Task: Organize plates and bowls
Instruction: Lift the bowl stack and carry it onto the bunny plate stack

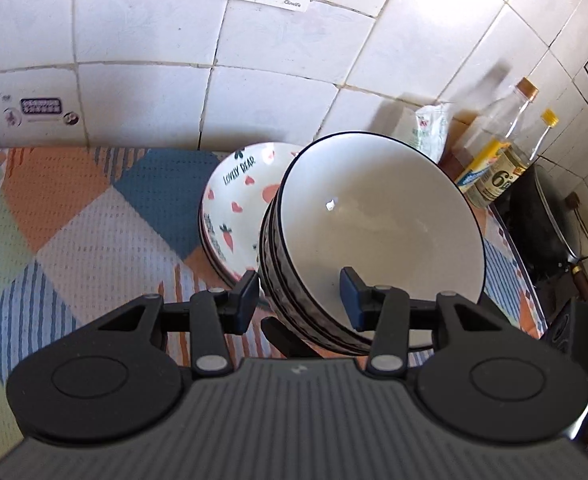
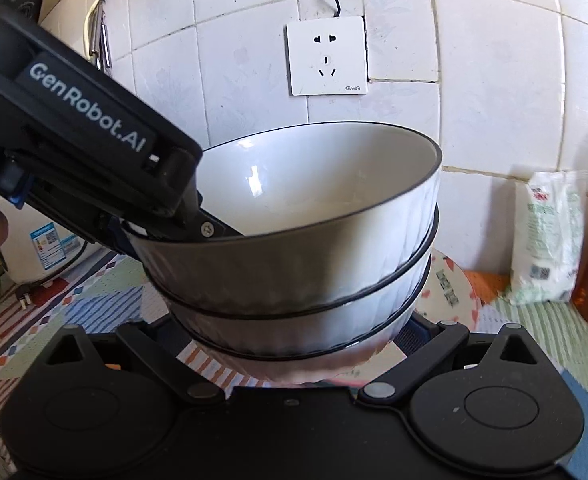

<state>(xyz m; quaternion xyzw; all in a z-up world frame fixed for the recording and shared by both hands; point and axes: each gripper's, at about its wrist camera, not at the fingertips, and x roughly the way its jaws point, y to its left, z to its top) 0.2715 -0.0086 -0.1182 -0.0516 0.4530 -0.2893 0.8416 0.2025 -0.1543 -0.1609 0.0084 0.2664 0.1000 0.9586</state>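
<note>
Three nested bowls [image 2: 302, 240] tilt, left gripper [image 1: 300, 300] jaws straddling the rim; right gripper's [image 2: 294, 344] jaws hidden; stack could slip onto plates [image 1: 233, 204]

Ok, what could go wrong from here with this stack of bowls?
1. The left gripper straddles the rim of the bowl stack on one side only; lifting that way could tip the stack or separate the bowls.
2. The Lovely Bear plates lie right beside the stack, and bottles stand nearby; a swing could knock them.
</note>
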